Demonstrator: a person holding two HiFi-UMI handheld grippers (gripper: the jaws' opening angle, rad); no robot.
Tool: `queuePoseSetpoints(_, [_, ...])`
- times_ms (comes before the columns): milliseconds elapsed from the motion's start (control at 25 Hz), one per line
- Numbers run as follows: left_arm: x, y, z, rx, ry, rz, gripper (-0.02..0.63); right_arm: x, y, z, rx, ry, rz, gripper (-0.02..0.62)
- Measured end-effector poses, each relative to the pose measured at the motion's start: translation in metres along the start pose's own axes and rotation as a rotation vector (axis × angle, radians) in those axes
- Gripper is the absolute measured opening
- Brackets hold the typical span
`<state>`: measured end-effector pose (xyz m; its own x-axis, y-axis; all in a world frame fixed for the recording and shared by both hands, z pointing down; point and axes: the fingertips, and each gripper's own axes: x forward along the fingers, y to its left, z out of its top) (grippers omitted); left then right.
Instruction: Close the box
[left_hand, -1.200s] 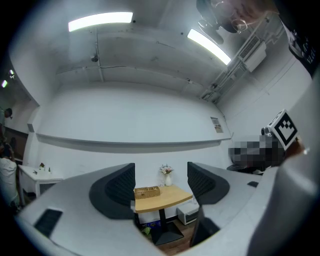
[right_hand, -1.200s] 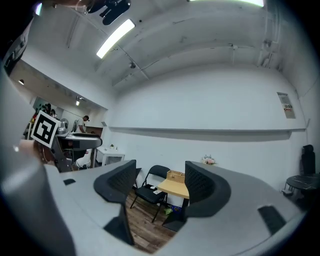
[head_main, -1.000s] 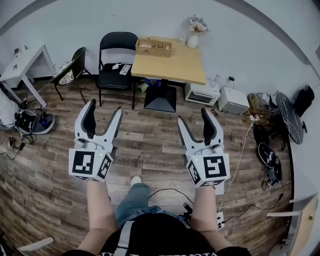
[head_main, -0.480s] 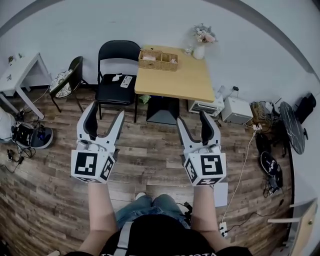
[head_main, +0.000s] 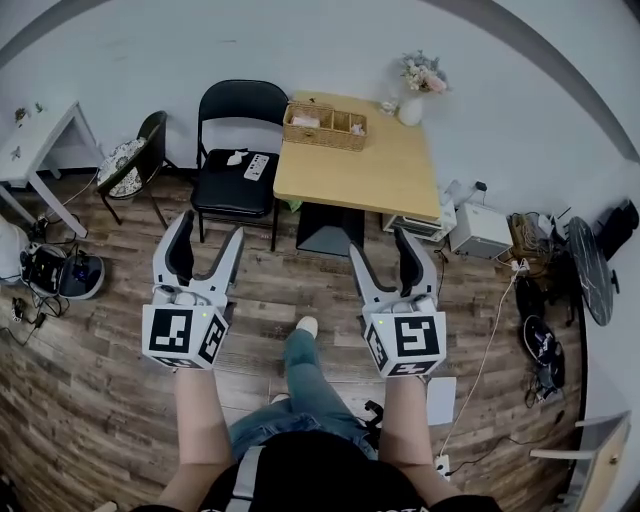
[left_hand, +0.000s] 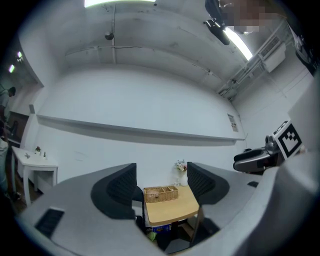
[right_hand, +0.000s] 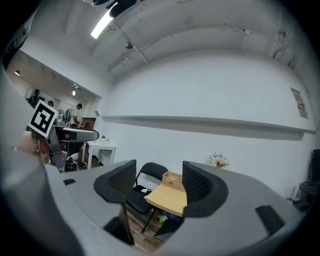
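Note:
A wicker box (head_main: 325, 125) with compartments stands at the far edge of a light wooden table (head_main: 370, 180), well ahead of both grippers. My left gripper (head_main: 210, 225) is held above the wooden floor, open and empty. My right gripper (head_main: 379, 240) is level with it, also open and empty. In the left gripper view the wicker box (left_hand: 161, 193) shows between the jaws, far off, as does the left gripper (left_hand: 160, 182) framing it. In the right gripper view the wicker box (right_hand: 172, 178) sits on the table's far end, beyond the right gripper (right_hand: 159, 181).
A black folding chair (head_main: 235, 140) with a remote on its seat stands left of the table. A vase of flowers (head_main: 415, 95) sits at the table's far corner. White appliances (head_main: 480, 228) and cables lie on the floor at right. A small white table (head_main: 40, 140) is far left.
The table and chair have drawn nearer and shifted right in the head view as the person steps forward. Both grippers stay open and level.

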<state>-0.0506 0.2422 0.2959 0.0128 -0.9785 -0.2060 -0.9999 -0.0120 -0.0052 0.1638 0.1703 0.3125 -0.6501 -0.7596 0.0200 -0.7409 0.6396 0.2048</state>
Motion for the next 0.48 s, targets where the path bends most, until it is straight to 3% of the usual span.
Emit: queuePoseSetpoints(480, [0.136, 0.035, -0.014, 0.042, 0.027, -0.030, 0.313, 0.145, -0.046, 0.008, 0.007, -0.043, 0.054, 0.287])
